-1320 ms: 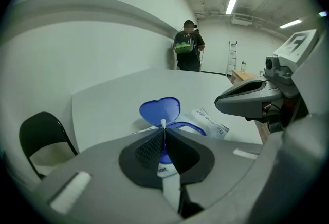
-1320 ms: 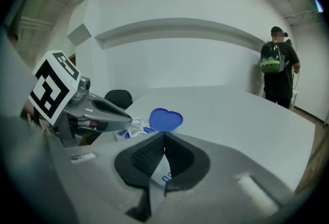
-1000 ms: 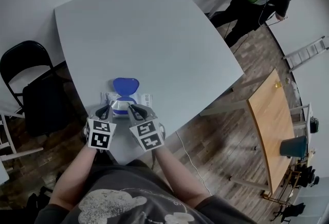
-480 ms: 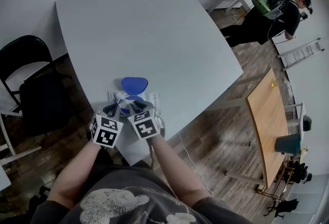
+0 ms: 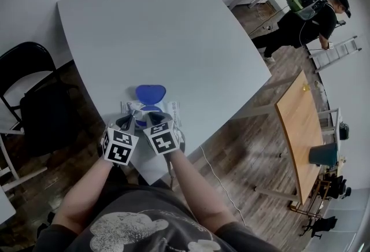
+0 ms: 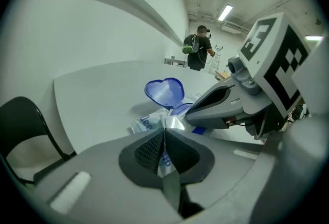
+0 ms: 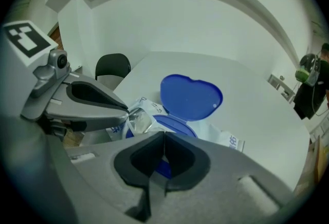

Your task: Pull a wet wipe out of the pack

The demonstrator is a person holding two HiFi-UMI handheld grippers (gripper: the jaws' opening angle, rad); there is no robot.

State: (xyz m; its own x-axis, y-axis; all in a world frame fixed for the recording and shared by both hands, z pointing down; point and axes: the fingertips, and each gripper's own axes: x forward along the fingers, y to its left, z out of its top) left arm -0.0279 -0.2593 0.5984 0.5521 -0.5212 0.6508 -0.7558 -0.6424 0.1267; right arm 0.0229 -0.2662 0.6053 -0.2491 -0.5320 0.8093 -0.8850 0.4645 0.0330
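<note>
While both grippers crowded the near edge of the table [image 5: 162,31], the one pack [image 5: 136,108] lay flat there, its long side running along that edge, left to right in front of the person. Its single blue lid [image 5: 150,93] was flipped open and pointed away, toward the middle of the table, hinged on the far side. And the left gripper [image 5: 126,122] had its jaws clamped tight on the pack's crinkled film at the left end, printed wrap caught right between the pads. The right gripper [image 5: 152,119] sat just beside it, nose down over the blue opening. Its jaws had just been closing and met pad to pad. A pale sliver showed at the seam, but whether that was a wipe I couldn't tell. So the count: two grippers, one pack, one lid. Off the table, one black chair [image 5: 29,100] stood to the left, one wooden table [image 5: 300,141] to the right, and one other person [image 5: 309,11] was at the far side of the room.
</note>
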